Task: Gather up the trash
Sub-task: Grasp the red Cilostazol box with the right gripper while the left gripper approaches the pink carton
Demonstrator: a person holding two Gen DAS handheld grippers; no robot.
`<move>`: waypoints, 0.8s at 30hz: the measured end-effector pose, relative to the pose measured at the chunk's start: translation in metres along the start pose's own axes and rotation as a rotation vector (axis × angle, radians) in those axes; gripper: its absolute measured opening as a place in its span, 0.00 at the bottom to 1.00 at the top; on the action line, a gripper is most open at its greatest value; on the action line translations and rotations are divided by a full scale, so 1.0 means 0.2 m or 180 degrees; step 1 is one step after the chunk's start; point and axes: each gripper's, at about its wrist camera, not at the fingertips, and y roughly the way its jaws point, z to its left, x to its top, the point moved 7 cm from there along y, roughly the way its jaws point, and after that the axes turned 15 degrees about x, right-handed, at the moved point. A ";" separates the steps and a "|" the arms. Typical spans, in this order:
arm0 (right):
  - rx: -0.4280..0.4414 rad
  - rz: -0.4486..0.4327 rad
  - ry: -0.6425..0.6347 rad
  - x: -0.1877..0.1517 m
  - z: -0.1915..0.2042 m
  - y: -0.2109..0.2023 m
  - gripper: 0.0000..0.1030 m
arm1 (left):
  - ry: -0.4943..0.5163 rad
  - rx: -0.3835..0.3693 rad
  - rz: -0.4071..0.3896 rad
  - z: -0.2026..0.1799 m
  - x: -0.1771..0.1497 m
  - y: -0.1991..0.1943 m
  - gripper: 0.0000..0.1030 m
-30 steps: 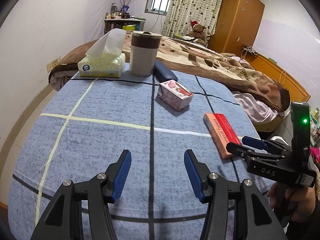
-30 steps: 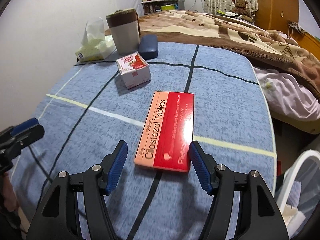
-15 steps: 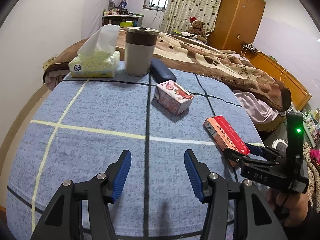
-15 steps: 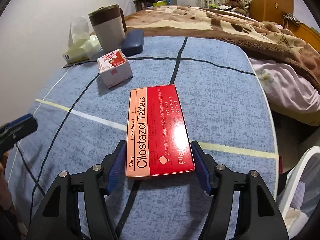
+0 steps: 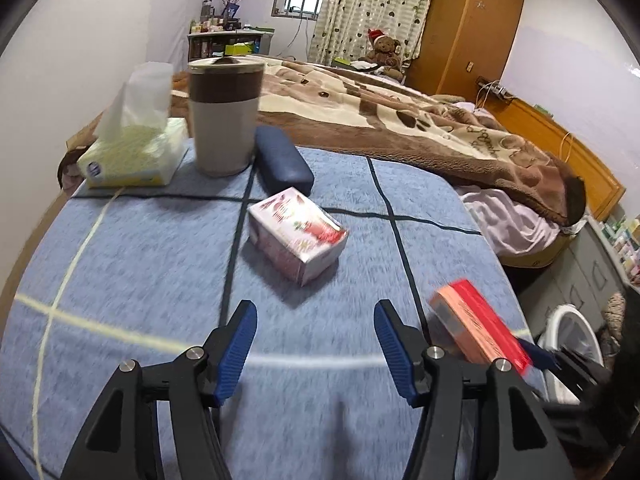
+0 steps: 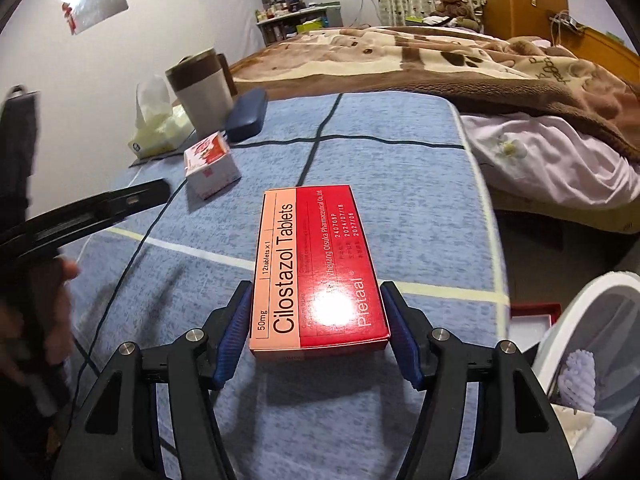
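Note:
My right gripper is shut on a red and pink Cilostazol tablet box and holds it lifted above the blue tablecloth. The box also shows, blurred, in the left wrist view. A small white and red carton lies on the cloth ahead of my left gripper, which is open and empty above the cloth. The carton also shows in the right wrist view.
A tissue pack, a grey and brown tumbler and a dark blue case stand at the table's far side. A white bin with trash in it sits on the floor at the right. A bed with a brown blanket lies behind.
My right gripper closed on the tablet box and lifted it off the cloth. My left gripper moved forward toward the small carton, still open.

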 end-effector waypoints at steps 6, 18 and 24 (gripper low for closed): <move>0.0055 -0.0080 0.0053 0.01 -0.04 -0.04 0.62 | 0.0037 0.0265 0.0063 -0.03 0.06 0.22 0.59; 0.0144 -0.0142 0.0139 0.02 -0.07 -0.02 0.62 | -0.0349 0.0558 0.0084 0.27 0.07 0.26 0.59; 0.0141 -0.0165 0.0168 0.02 -0.09 -0.03 0.62 | -0.0207 0.0356 -0.0003 0.11 0.13 0.23 0.62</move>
